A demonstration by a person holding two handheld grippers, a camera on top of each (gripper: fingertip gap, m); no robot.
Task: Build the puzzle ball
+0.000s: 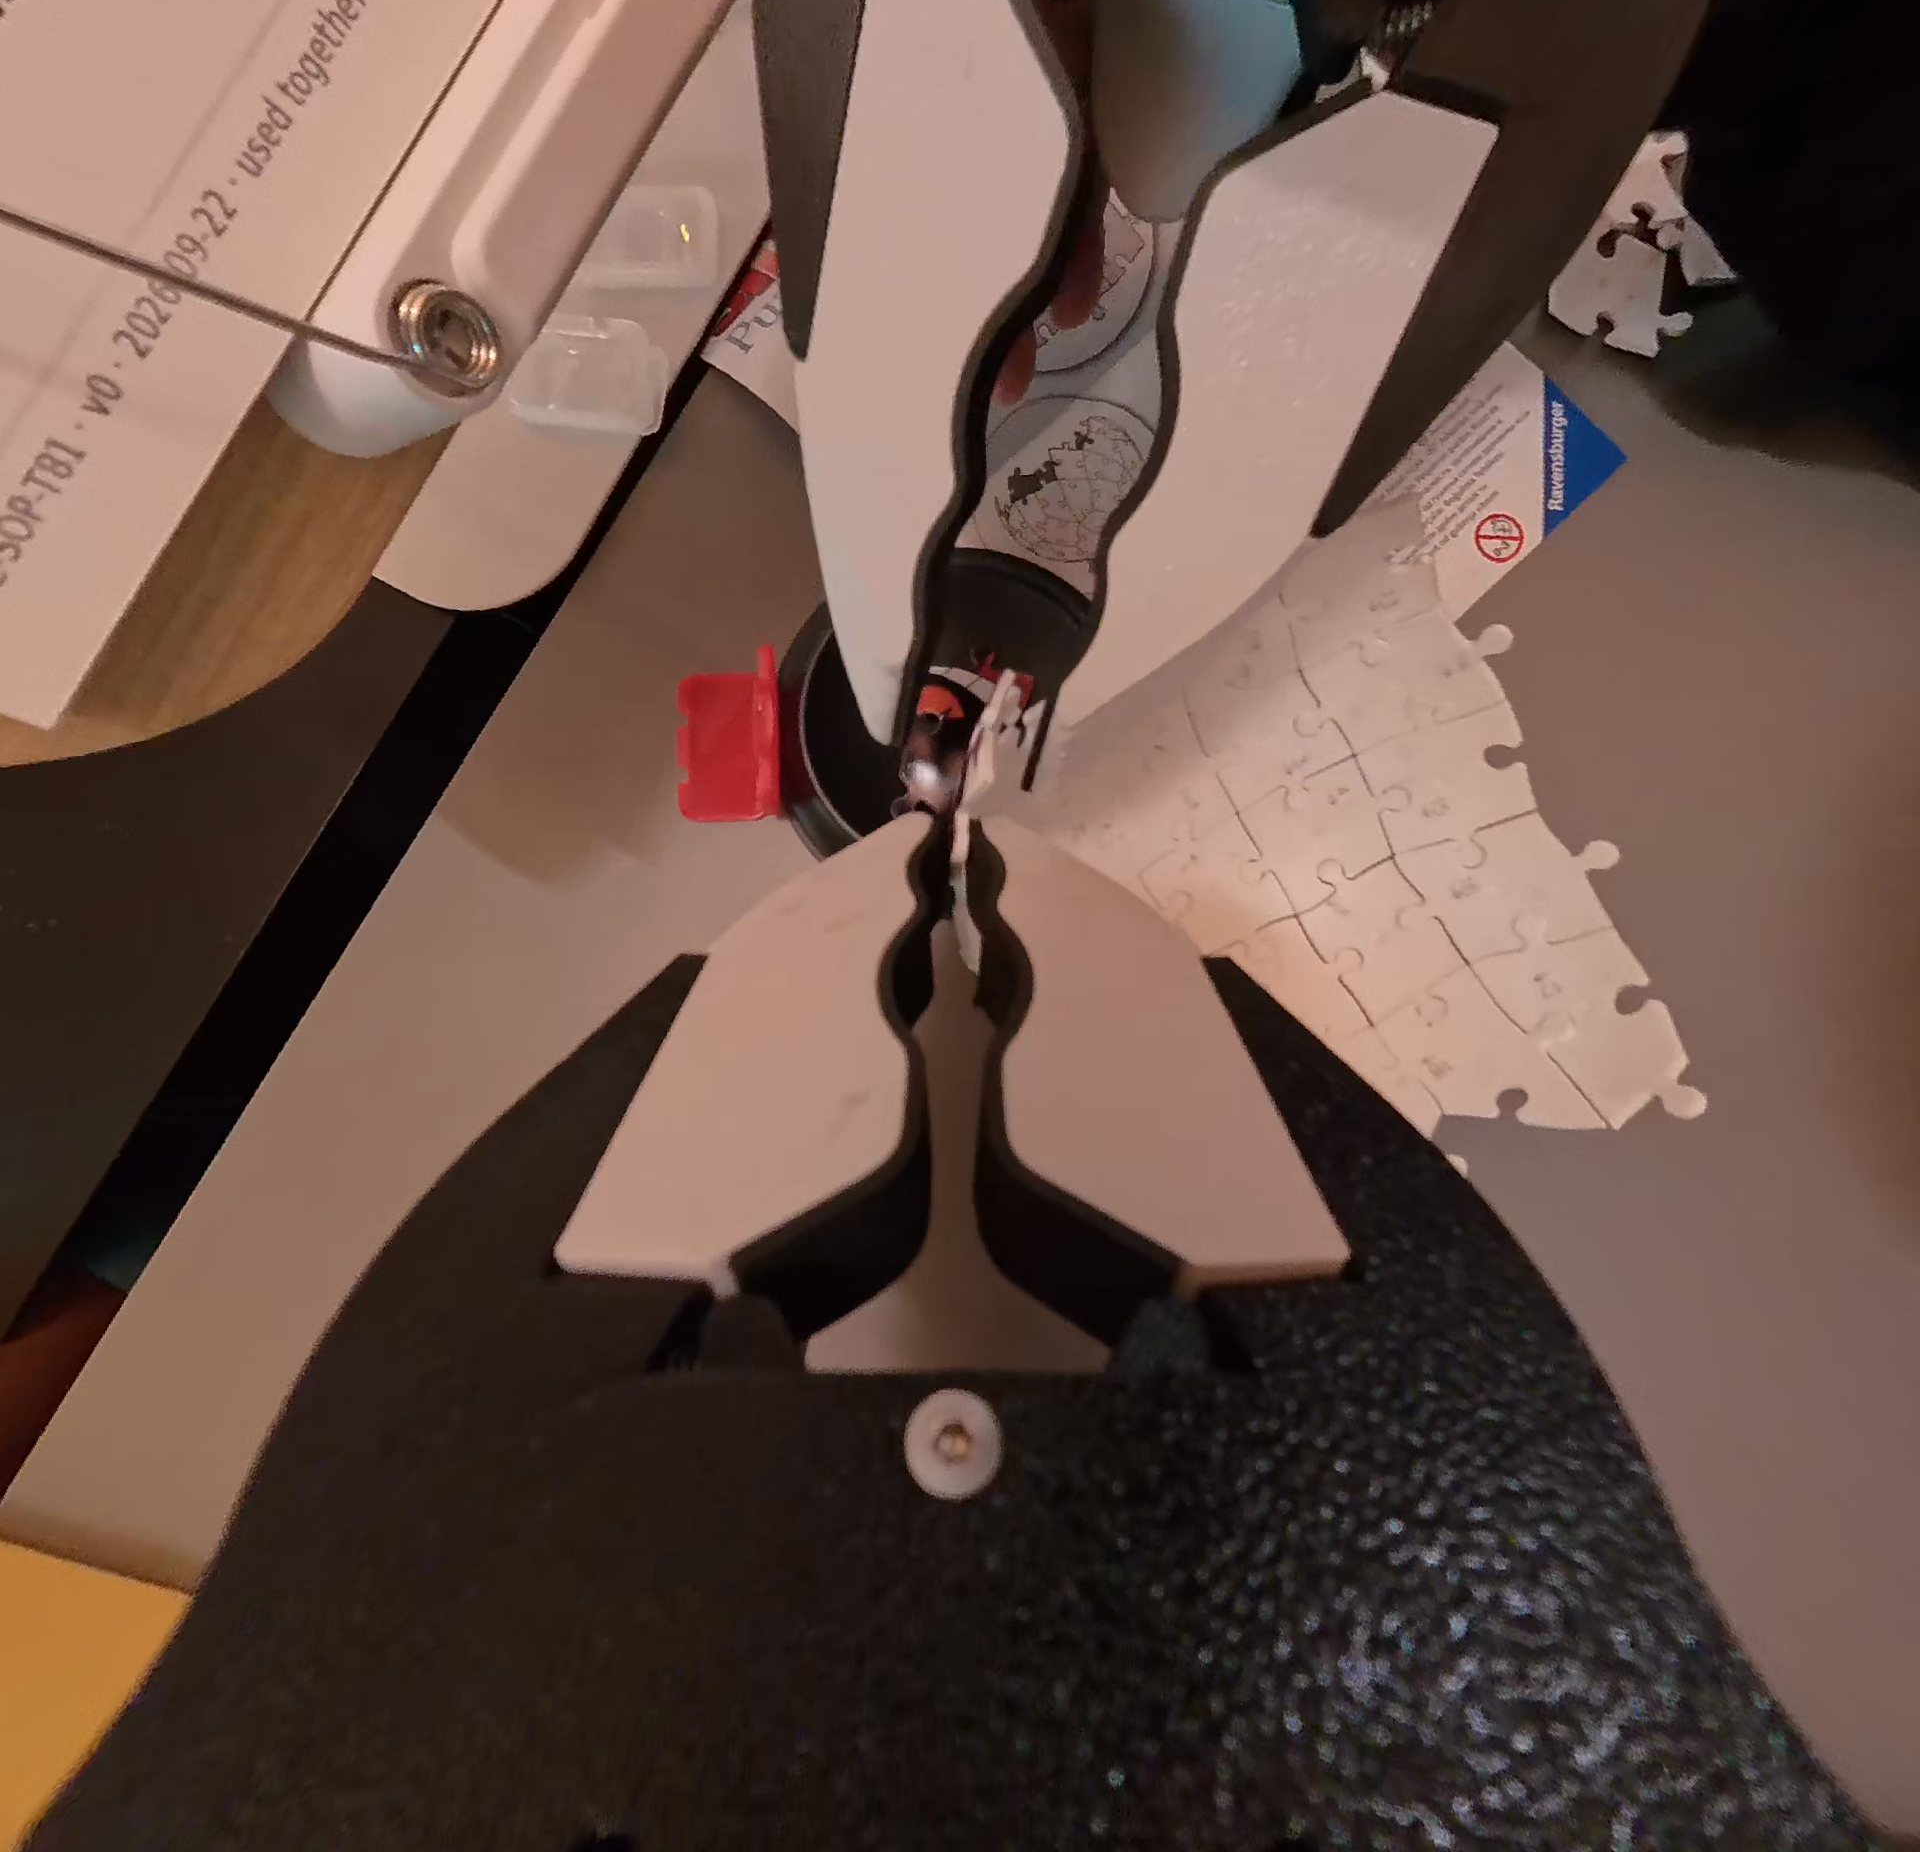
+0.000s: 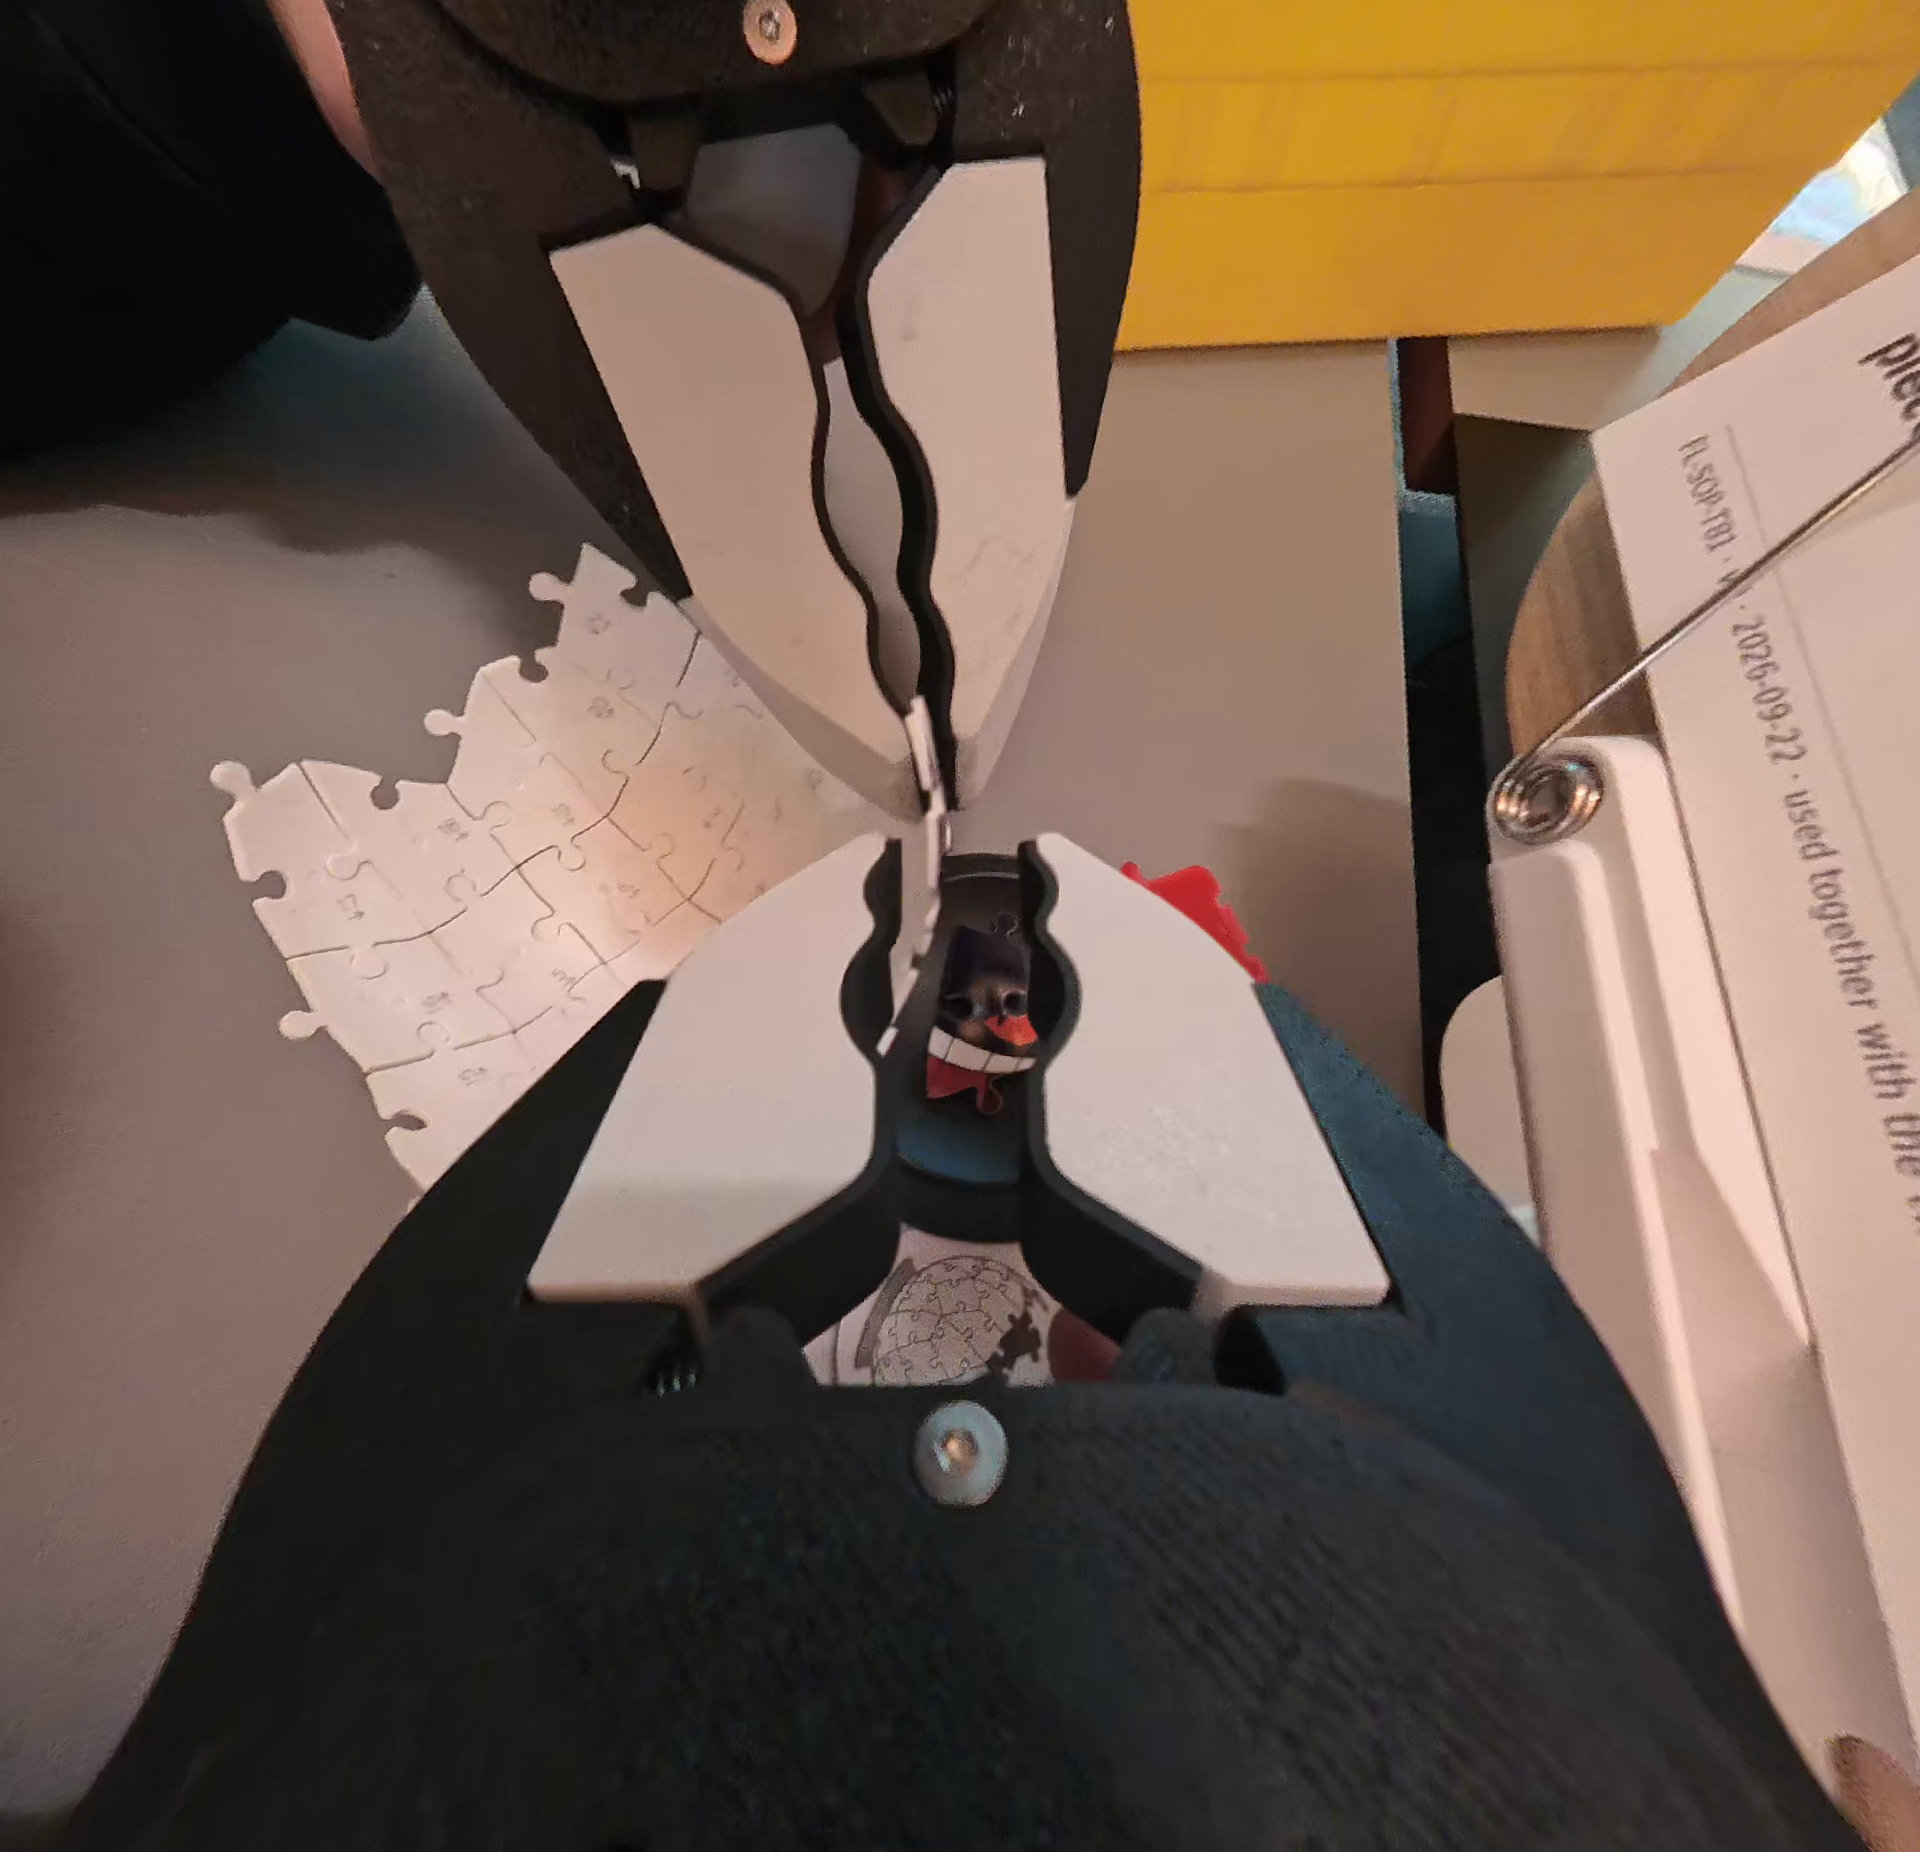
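Observation:
My left gripper (image 1: 961,846) is shut on a thin white puzzle piece (image 1: 966,924), held edge-on. My right gripper (image 2: 961,852) faces it tip to tip, its jaws a little apart. The held piece (image 2: 928,748) joins another white piece (image 2: 914,929) that lies against one right finger. A coloured piece (image 2: 982,1033) shows through the gap, over a black round stand (image 1: 821,763); I cannot tell if it is held. An assembled puzzle section (image 1: 1403,867) lies white side up on the grey table and also shows in the right wrist view (image 2: 468,867).
A red plastic part (image 1: 727,742) sits beside the stand. A printed leaflet (image 1: 1081,472) lies under the right gripper. Loose pieces (image 1: 1642,285) lie at the far right. A white clip board with paper (image 2: 1714,867) and a yellow box (image 2: 1455,140) border the table. My two grippers' fingertips are within a few centimetres of each other.

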